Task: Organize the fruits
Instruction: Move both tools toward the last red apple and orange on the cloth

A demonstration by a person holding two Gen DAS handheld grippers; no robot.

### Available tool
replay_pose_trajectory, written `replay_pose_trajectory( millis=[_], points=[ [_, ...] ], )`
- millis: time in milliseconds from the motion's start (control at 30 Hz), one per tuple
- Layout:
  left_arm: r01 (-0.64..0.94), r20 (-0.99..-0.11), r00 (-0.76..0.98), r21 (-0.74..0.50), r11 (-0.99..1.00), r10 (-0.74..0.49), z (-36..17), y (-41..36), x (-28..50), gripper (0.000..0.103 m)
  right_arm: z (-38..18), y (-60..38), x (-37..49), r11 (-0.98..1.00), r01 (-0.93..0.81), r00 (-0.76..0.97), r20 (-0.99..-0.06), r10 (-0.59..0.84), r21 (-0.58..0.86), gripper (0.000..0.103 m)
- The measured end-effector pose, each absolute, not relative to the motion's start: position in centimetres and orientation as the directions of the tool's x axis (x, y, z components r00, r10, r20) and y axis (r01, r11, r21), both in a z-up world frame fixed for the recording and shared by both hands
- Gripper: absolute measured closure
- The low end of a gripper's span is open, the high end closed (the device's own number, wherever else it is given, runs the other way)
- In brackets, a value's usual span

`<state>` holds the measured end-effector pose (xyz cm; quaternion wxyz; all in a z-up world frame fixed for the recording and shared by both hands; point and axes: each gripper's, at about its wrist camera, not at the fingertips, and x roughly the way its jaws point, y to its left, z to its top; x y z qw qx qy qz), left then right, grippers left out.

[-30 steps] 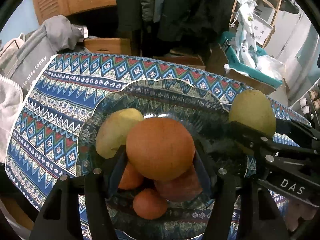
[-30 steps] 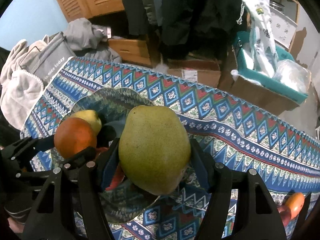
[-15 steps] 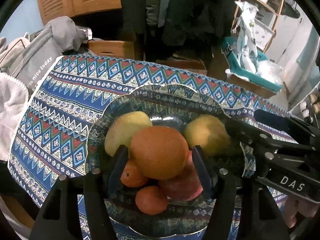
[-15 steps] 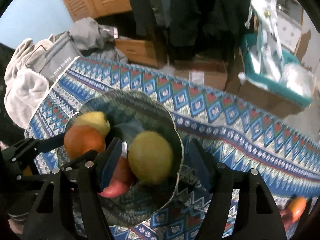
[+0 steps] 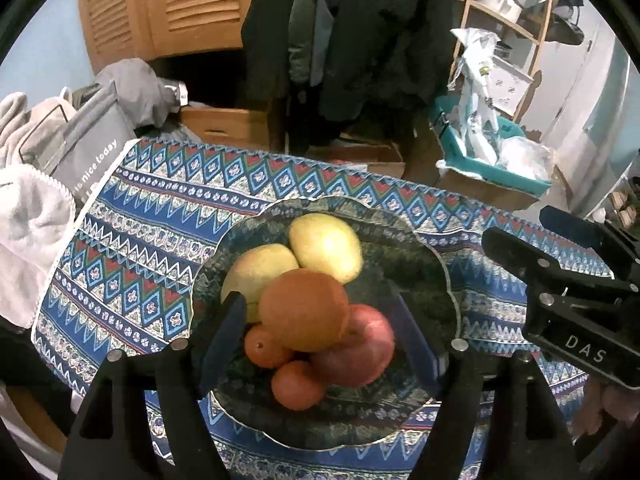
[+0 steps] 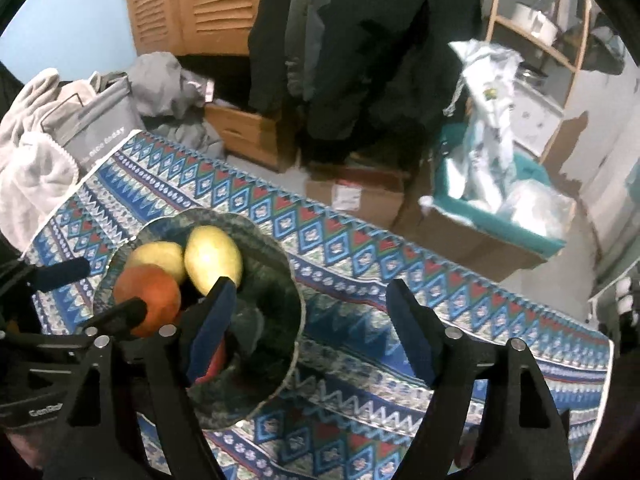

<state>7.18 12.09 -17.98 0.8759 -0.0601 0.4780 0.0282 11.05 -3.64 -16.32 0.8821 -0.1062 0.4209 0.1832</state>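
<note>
A dark patterned plate on the blue patterned cloth holds a big orange, two yellow-green mangoes, a red apple and two small tangerines. My left gripper is open above the plate, its fingers either side of the orange, which rests on the pile. My right gripper is open and empty over the plate's right rim; it also shows in the left wrist view. The mango and orange lie left of it.
The cloth covers the table; its far edge drops to cardboard boxes and a teal bin of bags. A grey bag and white towel lie at the left edge. Coats hang behind.
My right gripper opened, left the mango on the plate and drew back to the right. My left gripper opened off the orange and pulled up and back.
</note>
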Motion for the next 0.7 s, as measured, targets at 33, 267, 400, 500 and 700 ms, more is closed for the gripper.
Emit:
replay_pose_trajectory(
  millis=[33, 267, 400, 500, 700],
  points=[
    [-0.096, -0.838, 0.546, -0.077, 0.992, -0.013, -17.7, 11.7, 7.0, 0.026, -16.0, -4.0, 10.8, 0.912, -0.410, 0.583, -0.777, 0.236, -0.030, 0.023],
    [-0.044, -0.819, 0.573, -0.072, 0.996, -0.033, -15.9, 9.5, 6.1, 0.023, -14.3, -6.4, 9.4, 0.923, -0.380, 0.624, -0.754, 0.205, -0.063, 0.023],
    [-0.009, -0.806, 0.589, -0.075, 0.997, -0.055, -14.7, 8.1, 5.6, 0.023, -13.0, -8.4, 8.4, 0.933, -0.352, 0.651, -0.736, 0.185, -0.077, 0.023],
    [0.014, -0.797, 0.601, -0.069, 0.997, -0.064, -13.8, 7.0, 5.2, 0.023, -12.3, -9.9, 7.7, 0.941, -0.329, 0.667, -0.725, 0.176, -0.075, 0.021],
    [0.050, -0.773, 0.631, -0.048, 0.998, -0.069, -11.9, 4.8, 4.2, 0.022, -11.1, -12.8, 6.1, 0.953, -0.293, 0.698, -0.699, 0.156, -0.081, 0.020]
  ],
)
